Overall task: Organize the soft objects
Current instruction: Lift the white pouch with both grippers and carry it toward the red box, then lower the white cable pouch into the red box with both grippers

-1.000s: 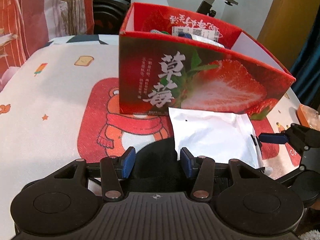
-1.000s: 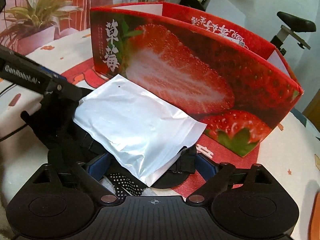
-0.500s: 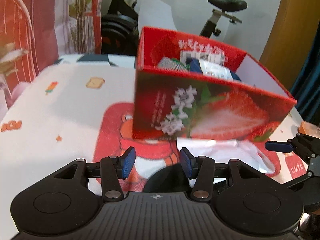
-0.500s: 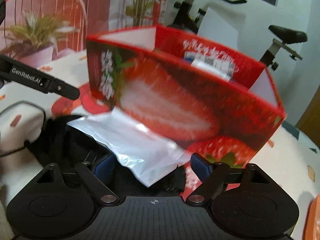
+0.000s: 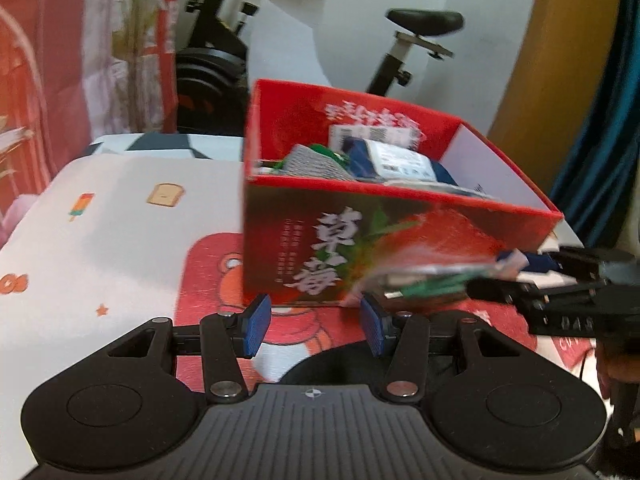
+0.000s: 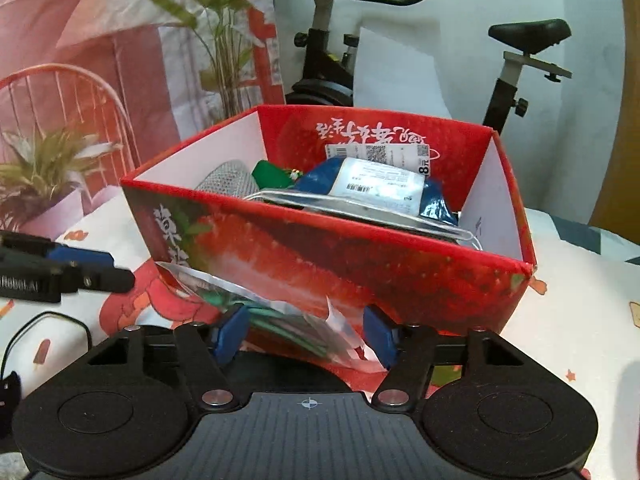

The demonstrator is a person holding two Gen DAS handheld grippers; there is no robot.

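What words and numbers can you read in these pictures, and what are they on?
"草莓": big white letters on the front of the red strawberry box.
"8": on the white sticker on the box's inside back wall; its other print is too small.
White writing on that back wall: upside down, unreadable.
Label on the blue packet: too small.
Print on the left gripper: blurred.

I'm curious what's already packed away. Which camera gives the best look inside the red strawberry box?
The right wrist view: it looks down over the strawberry box's front wall, showing a blue labelled packet, a grey mesh item and something green. The left wrist view shows the same contents from a lower angle, blurrier and more hidden by the wall.
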